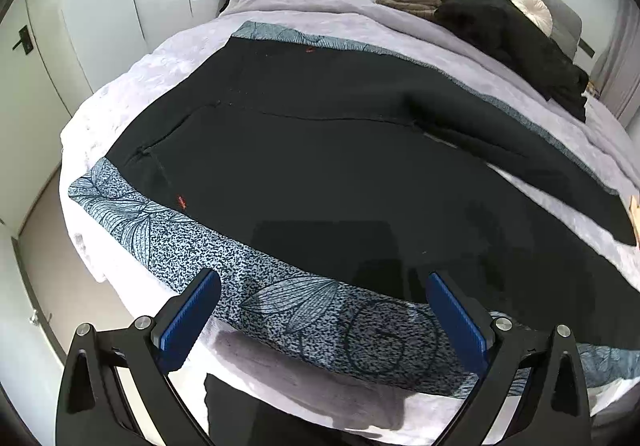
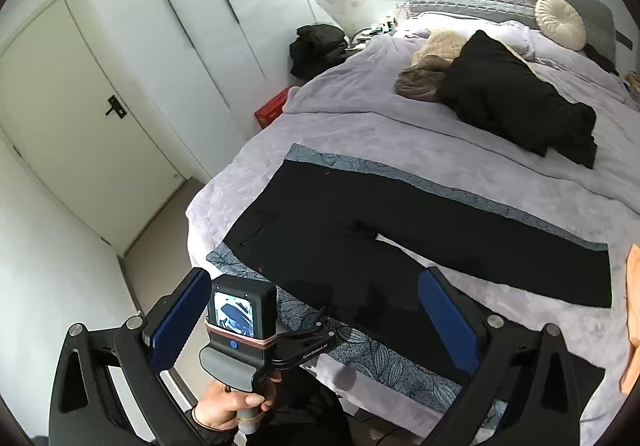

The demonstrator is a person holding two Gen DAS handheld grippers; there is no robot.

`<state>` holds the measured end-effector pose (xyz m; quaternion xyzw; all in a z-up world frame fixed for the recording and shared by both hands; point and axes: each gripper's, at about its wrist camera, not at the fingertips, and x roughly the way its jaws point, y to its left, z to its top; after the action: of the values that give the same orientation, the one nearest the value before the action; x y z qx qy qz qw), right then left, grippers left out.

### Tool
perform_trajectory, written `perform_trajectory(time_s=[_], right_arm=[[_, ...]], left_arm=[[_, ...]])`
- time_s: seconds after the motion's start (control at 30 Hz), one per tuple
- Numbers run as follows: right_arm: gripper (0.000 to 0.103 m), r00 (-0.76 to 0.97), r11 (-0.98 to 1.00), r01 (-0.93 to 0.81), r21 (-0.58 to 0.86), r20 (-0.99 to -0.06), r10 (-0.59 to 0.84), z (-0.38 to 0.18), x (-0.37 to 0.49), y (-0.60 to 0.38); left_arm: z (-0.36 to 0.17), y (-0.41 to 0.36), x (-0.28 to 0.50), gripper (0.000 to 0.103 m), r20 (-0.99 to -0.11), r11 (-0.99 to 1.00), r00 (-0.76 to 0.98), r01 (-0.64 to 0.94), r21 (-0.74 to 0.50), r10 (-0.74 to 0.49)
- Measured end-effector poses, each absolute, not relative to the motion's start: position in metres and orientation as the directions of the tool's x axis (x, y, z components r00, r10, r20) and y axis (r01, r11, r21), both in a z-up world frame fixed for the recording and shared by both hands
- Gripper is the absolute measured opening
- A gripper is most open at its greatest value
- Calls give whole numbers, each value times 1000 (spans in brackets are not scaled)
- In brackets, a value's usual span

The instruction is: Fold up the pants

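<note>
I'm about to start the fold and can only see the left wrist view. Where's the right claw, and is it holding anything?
Observer: The right claw is open and empty, raised above the near side of the pants.
Operator: Anything on the floor beside the bed?
Observer: A red box sits on the floor against the bed's far side, near the wardrobe.
Operator: And what is behind my left claw?
Observer: A hand grips its handle, just off the bed's near edge.
</note>
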<state>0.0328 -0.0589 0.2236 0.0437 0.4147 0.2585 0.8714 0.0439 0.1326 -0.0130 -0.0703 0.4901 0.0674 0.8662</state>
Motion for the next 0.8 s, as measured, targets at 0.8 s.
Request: perform_trajectory(time_s=[0.8], right_arm=[[103, 414, 833, -544, 98, -832, 369, 95, 250, -52]], left_arm=[[-7, 162, 116, 103, -898, 991, 440, -126, -54, 7]])
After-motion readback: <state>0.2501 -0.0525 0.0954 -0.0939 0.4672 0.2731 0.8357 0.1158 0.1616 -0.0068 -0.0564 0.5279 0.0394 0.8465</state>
